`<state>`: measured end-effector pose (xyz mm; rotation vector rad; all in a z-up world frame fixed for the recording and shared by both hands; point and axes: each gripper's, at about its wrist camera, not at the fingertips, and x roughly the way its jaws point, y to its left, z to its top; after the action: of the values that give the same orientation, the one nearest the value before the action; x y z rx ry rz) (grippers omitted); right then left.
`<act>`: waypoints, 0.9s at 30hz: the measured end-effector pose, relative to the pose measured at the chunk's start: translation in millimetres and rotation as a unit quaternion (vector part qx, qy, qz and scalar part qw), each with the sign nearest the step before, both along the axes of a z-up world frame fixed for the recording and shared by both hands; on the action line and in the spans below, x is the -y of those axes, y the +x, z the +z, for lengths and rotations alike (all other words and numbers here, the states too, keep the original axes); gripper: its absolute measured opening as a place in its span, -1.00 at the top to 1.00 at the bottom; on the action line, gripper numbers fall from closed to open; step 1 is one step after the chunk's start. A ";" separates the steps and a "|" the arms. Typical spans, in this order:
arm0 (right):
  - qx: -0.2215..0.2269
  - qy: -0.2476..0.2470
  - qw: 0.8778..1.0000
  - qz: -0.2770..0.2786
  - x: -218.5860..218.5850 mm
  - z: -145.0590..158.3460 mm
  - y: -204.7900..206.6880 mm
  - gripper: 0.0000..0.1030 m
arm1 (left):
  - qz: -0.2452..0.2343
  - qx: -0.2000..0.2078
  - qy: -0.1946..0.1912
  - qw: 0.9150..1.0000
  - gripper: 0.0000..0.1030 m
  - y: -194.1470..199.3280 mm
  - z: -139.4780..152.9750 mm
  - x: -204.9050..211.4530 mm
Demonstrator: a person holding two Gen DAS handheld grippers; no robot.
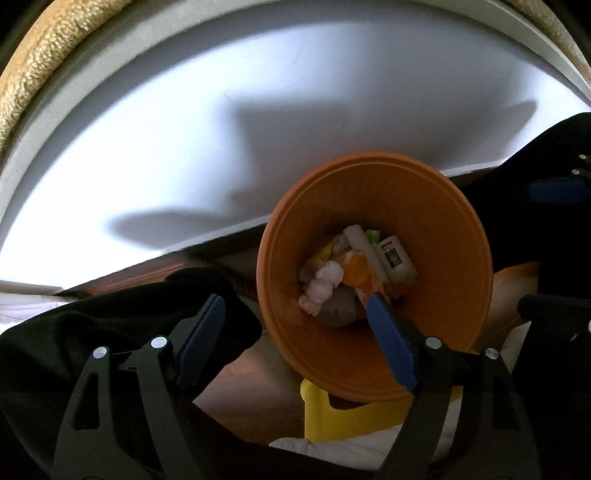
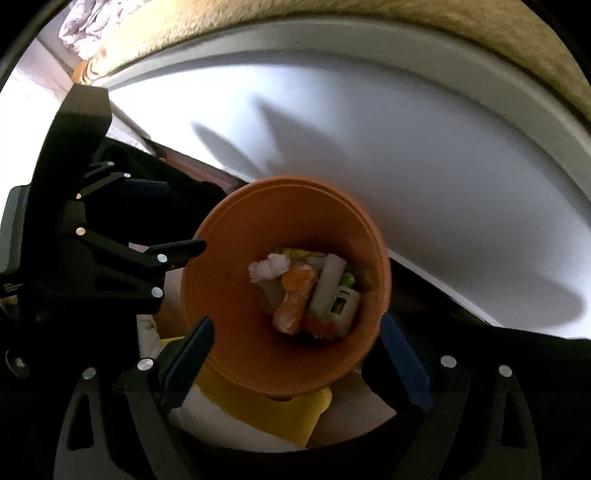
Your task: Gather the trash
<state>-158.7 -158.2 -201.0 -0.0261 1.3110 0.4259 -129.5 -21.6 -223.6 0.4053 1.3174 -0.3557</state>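
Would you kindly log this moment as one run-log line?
left gripper: open, empty | right gripper: open, empty | orange bin: holds mixed trash | white table: behind bin

This looks like a room in someone's home, most likely a bedroom or sitting room. A white table (image 1: 258,122) with a raised pale rim stands against something covered in coarse, woven, straw-coloured fabric (image 1: 40,66), perhaps a sofa or mat. In the far corner of the right-hand view lies rumpled flower-printed cloth (image 2: 83,26), like bedding. Below the table edge sits a small orange wastebasket (image 2: 236,325) holding household scraps: crumpled tissue (image 2: 269,267), wrappers and a little white box (image 2: 341,302). Under it is a yellow plastic stool or crate (image 2: 280,417), and there is white cloth nearby. Warm daylight falls across the tabletop.
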 end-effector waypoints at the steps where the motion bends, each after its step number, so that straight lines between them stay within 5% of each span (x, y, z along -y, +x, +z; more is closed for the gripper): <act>1: 0.003 0.003 1.000 -0.004 2.5 3.5 -1.7 -0.74 | 0.001 0.004 -0.003 1.000 -0.51 -1.0 2.9 -0.2; 7: 0.056 0.008 0.998 -0.036 18.7 45.5 -11.5 -0.76 | 0.011 0.053 -0.028 0.998 -0.51 -5.9 40.2 -8.2; 11: 0.149 0.000 0.988 -0.050 29.2 105.2 -13.9 -0.89 | 0.038 0.115 -0.060 0.991 -0.52 0.4 93.0 -18.6; 15: 0.255 -0.017 0.964 -0.077 41.8 171.0 -3.0 -0.89 | 0.073 0.218 -0.067 0.971 -0.78 12.4 153.7 -23.6; 21: 0.334 -0.032 0.923 -0.188 74.1 227.6 55.9 -0.89 | 0.121 0.313 -0.097 0.937 -0.82 55.0 226.5 -16.9; 27: 0.332 -0.031 0.899 -0.282 96.2 228.3 138.7 -0.89 | 0.135 0.323 -0.107 0.931 -0.82 132.0 238.8 -4.5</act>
<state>-20.0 -254.4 27.3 0.1443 0.6045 -0.1300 2.6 -17.1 15.2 0.1278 0.6646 -0.1103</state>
